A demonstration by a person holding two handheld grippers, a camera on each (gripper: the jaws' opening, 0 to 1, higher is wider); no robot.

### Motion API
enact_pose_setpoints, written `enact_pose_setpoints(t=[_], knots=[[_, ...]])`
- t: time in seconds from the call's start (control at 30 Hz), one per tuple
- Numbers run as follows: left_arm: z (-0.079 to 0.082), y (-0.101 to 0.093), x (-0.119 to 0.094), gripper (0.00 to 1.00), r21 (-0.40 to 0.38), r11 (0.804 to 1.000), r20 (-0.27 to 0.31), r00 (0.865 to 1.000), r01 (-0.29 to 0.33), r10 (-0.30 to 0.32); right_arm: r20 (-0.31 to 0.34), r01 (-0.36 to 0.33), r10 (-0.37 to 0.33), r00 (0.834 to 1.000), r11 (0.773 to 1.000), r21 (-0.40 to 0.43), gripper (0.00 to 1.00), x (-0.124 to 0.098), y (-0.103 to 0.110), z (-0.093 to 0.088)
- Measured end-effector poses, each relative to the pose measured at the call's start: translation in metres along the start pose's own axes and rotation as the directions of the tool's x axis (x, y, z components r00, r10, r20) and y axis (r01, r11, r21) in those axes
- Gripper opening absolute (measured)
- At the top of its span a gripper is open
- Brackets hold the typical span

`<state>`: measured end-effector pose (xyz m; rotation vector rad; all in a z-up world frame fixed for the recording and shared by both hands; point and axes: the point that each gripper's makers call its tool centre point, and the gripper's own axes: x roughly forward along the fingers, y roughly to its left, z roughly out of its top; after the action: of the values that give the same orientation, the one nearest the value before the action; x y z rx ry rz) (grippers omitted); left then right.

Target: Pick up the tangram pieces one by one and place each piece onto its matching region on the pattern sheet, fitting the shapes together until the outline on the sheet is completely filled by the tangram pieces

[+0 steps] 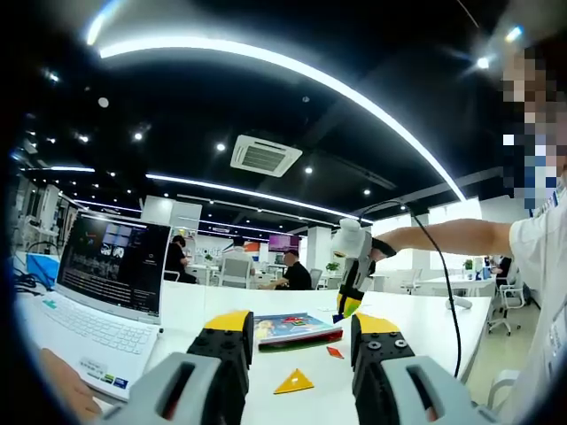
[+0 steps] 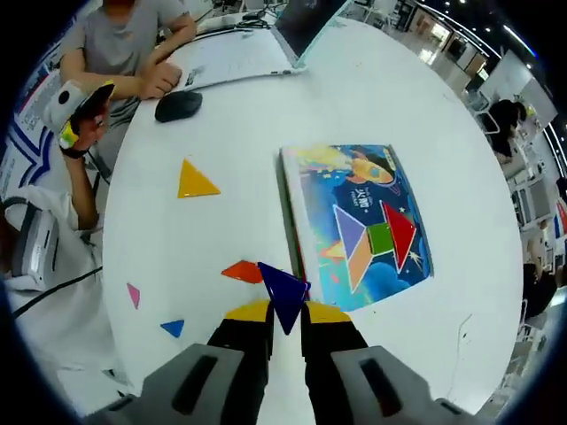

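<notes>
Right claw (image 2: 285, 320) pinches a dark-blue triangle (image 2: 284, 292), apparently point-down; edges crisp.

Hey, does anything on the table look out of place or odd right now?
Nothing damaged or spilled. Loose pieces lie off the pattern sheet: yellow triangle, orange piece, pink piece, small blue triangle. The right tool holds a dark blue triangle.

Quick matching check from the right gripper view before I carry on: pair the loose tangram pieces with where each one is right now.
Pieces:
1. dark blue triangle
2. yellow triangle
3. red triangle
4. pink piece

Places:
A. on the pattern sheet, next to the green piece
B. held in the right gripper
C. on the white table, near the black mouse
D. near the table edge, beside the small blue triangle

Pairs: 1-B, 2-C, 3-A, 4-D
</notes>
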<state>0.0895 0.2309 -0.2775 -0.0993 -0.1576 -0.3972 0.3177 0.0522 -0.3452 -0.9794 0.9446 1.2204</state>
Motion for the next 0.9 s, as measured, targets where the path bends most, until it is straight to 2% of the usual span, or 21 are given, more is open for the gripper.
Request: enact_pose_setpoints(t=[0.17, 0.33, 0.53, 0.67, 0.9], knots=[[-0.003, 0.002, 0.001, 0.45, 0.001, 1.000, -0.006, 1.000, -0.006, 0.006, 0.041, 0.018, -0.019, 0.999, 1.000, 0.026, 0.15, 0.009, -0.023, 0.026], [-0.007, 0.008, 0.001, 0.45, -0.005, 1.000, -0.014, 1.000, -0.017, 0.017, 0.059, 0.020, -0.024, 0.998, 0.997, 0.070, 0.15, 0.034, -0.040, 0.041], [-0.011, 0.015, 0.003, 0.45, -0.015, 1.000, -0.022, 0.999, -0.027, 0.026, 0.048, 0.018, -0.025, 0.999, 0.989, 0.150, 0.15, 0.059, -0.041, 0.032], [-0.013, 0.015, 0.004, 0.45, -0.018, 1.000, -0.028, 0.999, -0.024, 0.023, 0.062, 0.005, -0.018, 0.998, 0.981, 0.196, 0.15, 0.067, -0.047, 0.028], [-0.013, 0.015, 0.004, 0.45, -0.015, 0.999, -0.033, 0.999, -0.030, 0.029, 0.080, 0.001, -0.020, 0.997, 0.973, 0.230, 0.15, 0.076, -0.031, 0.020]])
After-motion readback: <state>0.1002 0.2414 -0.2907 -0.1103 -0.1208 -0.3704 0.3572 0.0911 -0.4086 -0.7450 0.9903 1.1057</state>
